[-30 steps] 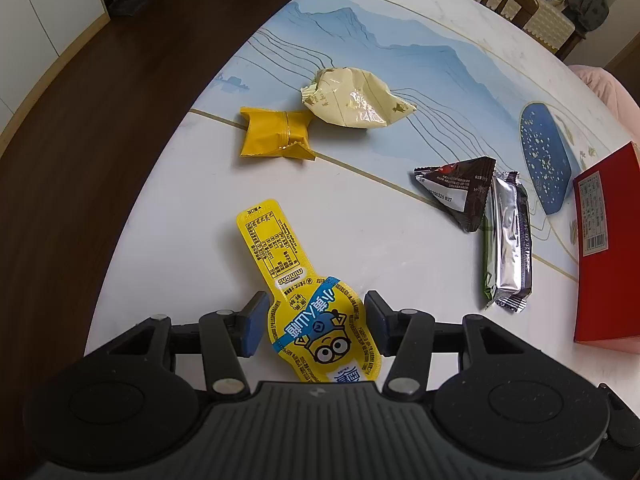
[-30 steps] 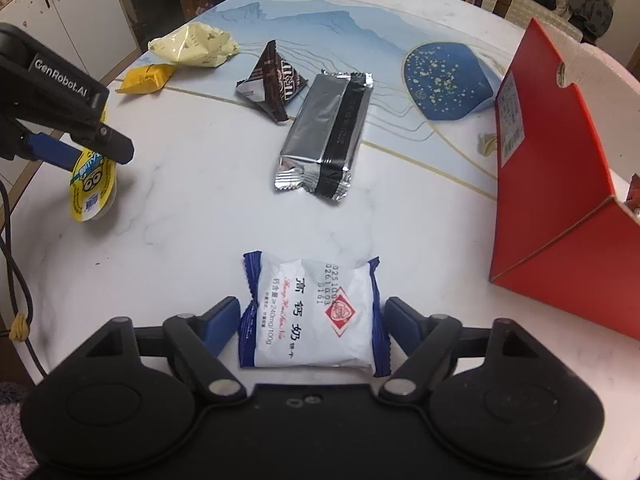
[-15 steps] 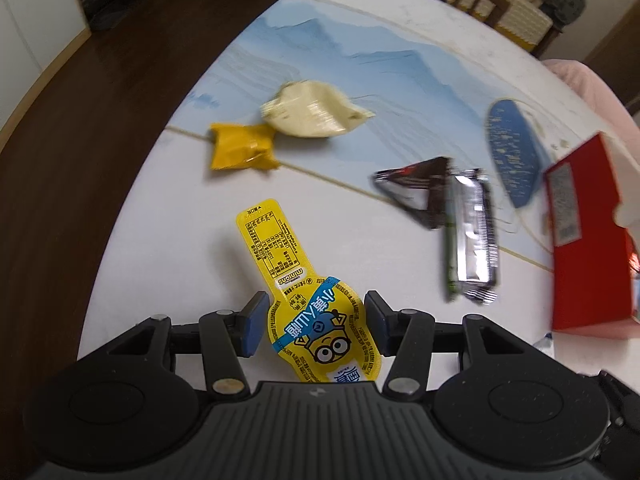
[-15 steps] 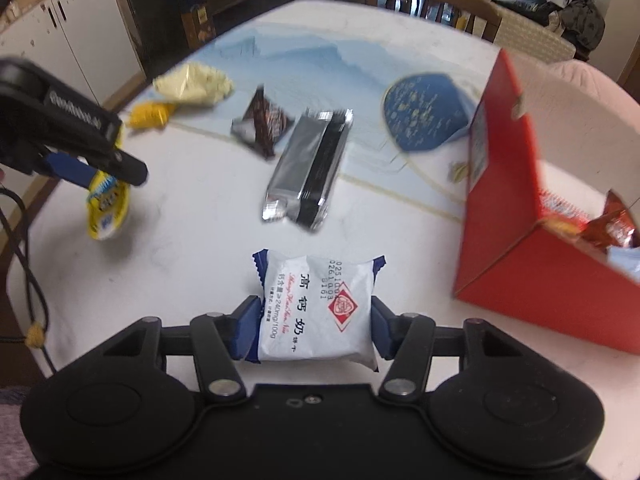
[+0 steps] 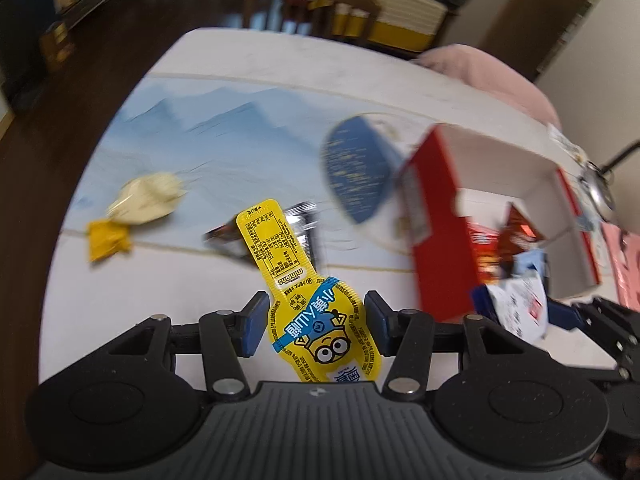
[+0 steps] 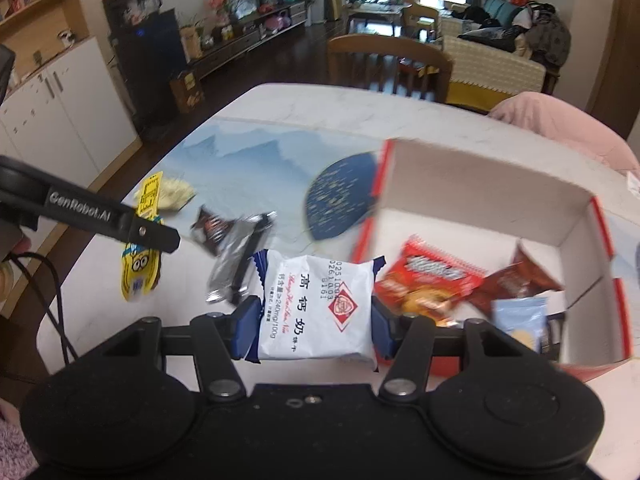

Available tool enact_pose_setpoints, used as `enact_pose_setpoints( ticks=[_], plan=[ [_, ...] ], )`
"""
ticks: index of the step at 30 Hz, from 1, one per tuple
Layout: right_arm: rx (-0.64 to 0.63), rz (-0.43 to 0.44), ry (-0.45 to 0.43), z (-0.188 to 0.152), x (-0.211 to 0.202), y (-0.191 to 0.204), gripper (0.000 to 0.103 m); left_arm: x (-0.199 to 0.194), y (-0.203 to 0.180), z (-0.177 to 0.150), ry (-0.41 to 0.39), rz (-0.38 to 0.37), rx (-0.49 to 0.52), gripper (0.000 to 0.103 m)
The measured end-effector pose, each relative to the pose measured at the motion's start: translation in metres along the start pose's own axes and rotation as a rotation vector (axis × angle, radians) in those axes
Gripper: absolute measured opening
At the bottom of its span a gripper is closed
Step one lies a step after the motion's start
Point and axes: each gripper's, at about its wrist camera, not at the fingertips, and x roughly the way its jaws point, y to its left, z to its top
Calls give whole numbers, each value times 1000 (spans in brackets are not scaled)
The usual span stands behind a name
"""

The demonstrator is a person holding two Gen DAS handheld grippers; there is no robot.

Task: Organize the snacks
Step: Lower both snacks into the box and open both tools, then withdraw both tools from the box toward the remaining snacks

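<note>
A: Left wrist view, pls. What's the left gripper [image 5: 316, 326] got?

B: Yellow Minion pouch [image 5: 310, 304], clamped betw. both blue pads at its round lower half. Blue band w/ white characters, goggle-eyed cartoon face near the base; long yellow neck w/ a printed black table sticks up and away from the fingers. It's held up off the table [image 5: 192, 276].

A: Background?

B: Blurred. Cream packet [image 5: 146, 198] w/ a small yellow packet [image 5: 108, 240] just beside it, far left. Dark triangular packet [image 5: 226, 240] partly hidden behind the pouch's neck. Open red box [image 5: 444, 256], white inside, at right; right gripper [image 5: 516, 312] near its front corner w/ a white-and-blue packet [image 5: 520, 306].

A: Right wrist view?

B: Right gripper [image 6: 314, 322] clamped on the white-and-blue packet [image 6: 316, 308]: white face, navy crimped side edges, black characters, red diamond logo, pinched at both sides, in the air just left of the red box's [image 6: 520, 188] front-left corner. Inside the box: red snack bag [image 6: 428, 280], dark red triangular bag [image 6: 516, 280], pale blue packet [image 6: 520, 320].

A: Rest of the table [image 6: 288, 176]?

B: Silver-and-black bar [image 6: 236, 262] touching the dark triangular packet [image 6: 210, 228], both beyond the left finger. Left gripper's arm reaches in from the left w/ the Minion pouch [image 6: 140, 272] hanging in it; cream packet [image 6: 174, 196] behind.
</note>
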Motion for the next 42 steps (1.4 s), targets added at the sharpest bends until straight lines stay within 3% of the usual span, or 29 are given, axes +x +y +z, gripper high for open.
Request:
enact_pose_setpoints(
  ticks=[11, 16, 23, 32, 38, 40, 42],
  plan=[
    [58, -86, -29, 8, -4, -103, 56, 16, -112, 40, -22, -66, 150, 51],
    [65, -115, 0, 9, 10, -148, 56, 42, -155, 58, 21, -70, 203, 51],
    [88, -125, 38, 5, 31, -183, 57, 91, -205, 67, 90, -62, 325, 51],
    [88, -128, 80, -5, 45, -190, 60, 144, -221, 62, 199, -19, 360, 52],
    [103, -132, 82, -9, 45, -194, 61, 155, -220, 59, 227, -23, 353, 52],
    [99, -129, 75, -10, 41, -192, 62, 155, -218, 61, 224, -30, 340, 54],
    [96, -126, 69, -9, 38, -192, 64, 152, -215, 62, 221, -45, 323, 66]
  ],
)
